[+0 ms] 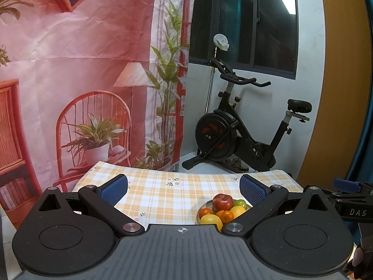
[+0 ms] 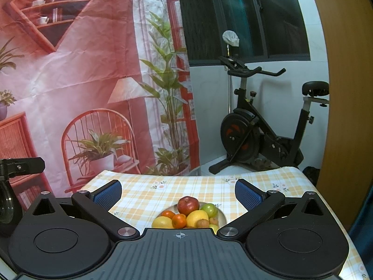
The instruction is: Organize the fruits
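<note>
Right wrist: fruit bowl (image 2: 222, 214) sits between spread right tongs (image 2: 178, 192).

tongs (image 2: 178, 192) spread, empty | fruit bowl (image 2: 222, 215) below on checked cloth (image 2: 144, 196)

desk (image 2: 144, 200): yellow-and-white checked cloth with small flowers, spread ahead of the gripper | backdrop (image 2: 77, 74): pink printed room scene with chair, lamp and plants, far ahead-left | exercise bike (image 2: 258, 137): black, far ahead-right, on floor beyond desk | window (image 1: 256, 23): dark, above bike | wooden panel (image 2: 345, 107): right edge
</note>
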Demonstrator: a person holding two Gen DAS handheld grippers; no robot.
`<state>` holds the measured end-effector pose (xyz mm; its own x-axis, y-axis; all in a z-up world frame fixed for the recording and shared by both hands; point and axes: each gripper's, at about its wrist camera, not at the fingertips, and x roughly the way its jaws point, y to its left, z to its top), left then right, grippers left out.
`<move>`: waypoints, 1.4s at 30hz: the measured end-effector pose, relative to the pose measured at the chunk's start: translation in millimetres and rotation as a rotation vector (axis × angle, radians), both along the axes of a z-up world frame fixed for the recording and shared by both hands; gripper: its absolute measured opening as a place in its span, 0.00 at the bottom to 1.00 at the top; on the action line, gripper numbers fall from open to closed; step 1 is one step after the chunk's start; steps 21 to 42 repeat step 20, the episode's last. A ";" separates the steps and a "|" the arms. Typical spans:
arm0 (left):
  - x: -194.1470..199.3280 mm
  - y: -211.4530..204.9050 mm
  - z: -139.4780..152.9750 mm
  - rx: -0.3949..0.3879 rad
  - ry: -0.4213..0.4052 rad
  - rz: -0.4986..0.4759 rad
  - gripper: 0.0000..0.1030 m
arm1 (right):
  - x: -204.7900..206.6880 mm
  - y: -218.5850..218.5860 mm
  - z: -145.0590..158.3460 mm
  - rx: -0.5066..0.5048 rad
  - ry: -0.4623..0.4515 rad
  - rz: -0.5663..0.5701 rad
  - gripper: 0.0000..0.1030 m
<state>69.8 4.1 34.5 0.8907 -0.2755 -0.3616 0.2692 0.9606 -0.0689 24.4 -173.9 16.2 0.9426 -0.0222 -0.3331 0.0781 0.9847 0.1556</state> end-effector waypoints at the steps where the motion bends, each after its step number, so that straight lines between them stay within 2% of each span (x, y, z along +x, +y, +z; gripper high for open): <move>1: 0.1 -0.1 0.0 0.000 0.001 -0.001 1.00 | -0.1 0.1 0.0 0.000 0.000 0.000 1.00; 42: -1.8 0.7 -1.3 -0.012 -0.001 -0.015 1.00 | 0.0 1.8 -6.1 0.001 0.006 0.002 1.00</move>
